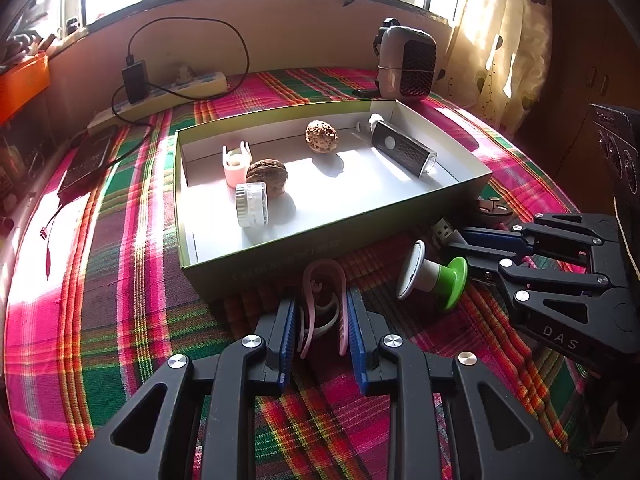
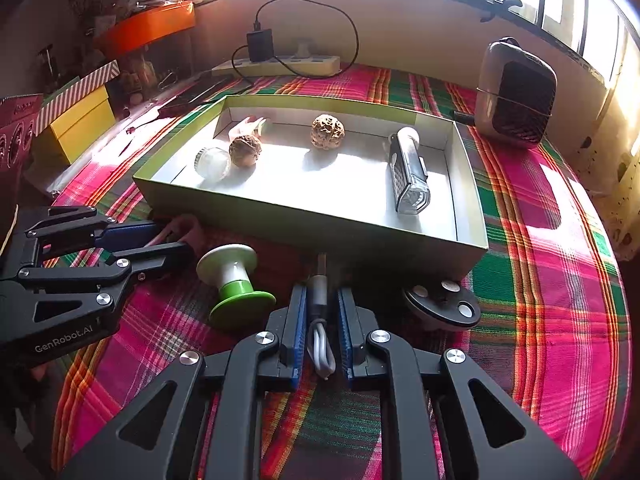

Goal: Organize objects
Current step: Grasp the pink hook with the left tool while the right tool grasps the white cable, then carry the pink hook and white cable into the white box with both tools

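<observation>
Both grippers rest on the plaid cloth in front of an open green box (image 1: 320,240). My left gripper (image 1: 322,300) is shut on a pink hair clip (image 1: 325,276) that stands just short of the box's front wall. My right gripper (image 2: 322,292) is shut on a grey USB cable (image 2: 322,344), with its plug pointing at the box (image 2: 304,224). A green and white spool (image 2: 234,276) lies on its side between the two grippers. Inside the box lie two walnuts, a clear jar (image 1: 251,204), a small pink holder and a black light (image 1: 402,152).
A black disc with metal studs (image 2: 444,304) lies right of the right gripper. Behind the box stand a small heater (image 1: 408,64) and a power strip (image 1: 176,88) with a charger. A phone (image 1: 86,160) lies far left, and a yellow box (image 2: 80,120) stands beyond it.
</observation>
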A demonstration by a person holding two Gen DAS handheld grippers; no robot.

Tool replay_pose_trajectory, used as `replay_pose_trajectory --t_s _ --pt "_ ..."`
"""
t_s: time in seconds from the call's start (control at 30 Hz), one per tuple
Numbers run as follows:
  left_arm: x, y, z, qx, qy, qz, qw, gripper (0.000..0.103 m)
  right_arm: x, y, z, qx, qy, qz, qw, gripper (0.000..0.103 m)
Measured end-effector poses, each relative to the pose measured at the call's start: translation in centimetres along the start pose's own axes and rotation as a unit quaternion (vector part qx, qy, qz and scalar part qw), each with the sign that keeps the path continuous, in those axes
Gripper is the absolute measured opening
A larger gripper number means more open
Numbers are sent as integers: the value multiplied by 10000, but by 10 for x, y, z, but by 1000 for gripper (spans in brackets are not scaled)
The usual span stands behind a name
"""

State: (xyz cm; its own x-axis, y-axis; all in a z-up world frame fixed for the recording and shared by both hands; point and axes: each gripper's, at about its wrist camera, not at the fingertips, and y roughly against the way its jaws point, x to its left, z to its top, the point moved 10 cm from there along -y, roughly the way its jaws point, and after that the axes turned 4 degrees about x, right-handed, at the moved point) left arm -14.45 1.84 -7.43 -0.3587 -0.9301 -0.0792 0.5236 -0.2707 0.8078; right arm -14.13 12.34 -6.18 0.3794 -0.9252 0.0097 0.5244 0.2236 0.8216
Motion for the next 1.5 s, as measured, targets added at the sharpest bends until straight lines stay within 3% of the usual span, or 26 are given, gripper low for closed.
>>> replay_pose_trajectory --t_s 0.5,0.9,1.5 --pt "0 4 -5 59 118 124 9998 22 4 10 1 -96 -47 105 9999 15" --pt "0 22 2 -130 174 167 9996 22 3 23 7 -278 -132 232 9993 15" --pt "1 48 30 -436 330 229 9982 22 0 60 56 -795 -52 377 9961 15"
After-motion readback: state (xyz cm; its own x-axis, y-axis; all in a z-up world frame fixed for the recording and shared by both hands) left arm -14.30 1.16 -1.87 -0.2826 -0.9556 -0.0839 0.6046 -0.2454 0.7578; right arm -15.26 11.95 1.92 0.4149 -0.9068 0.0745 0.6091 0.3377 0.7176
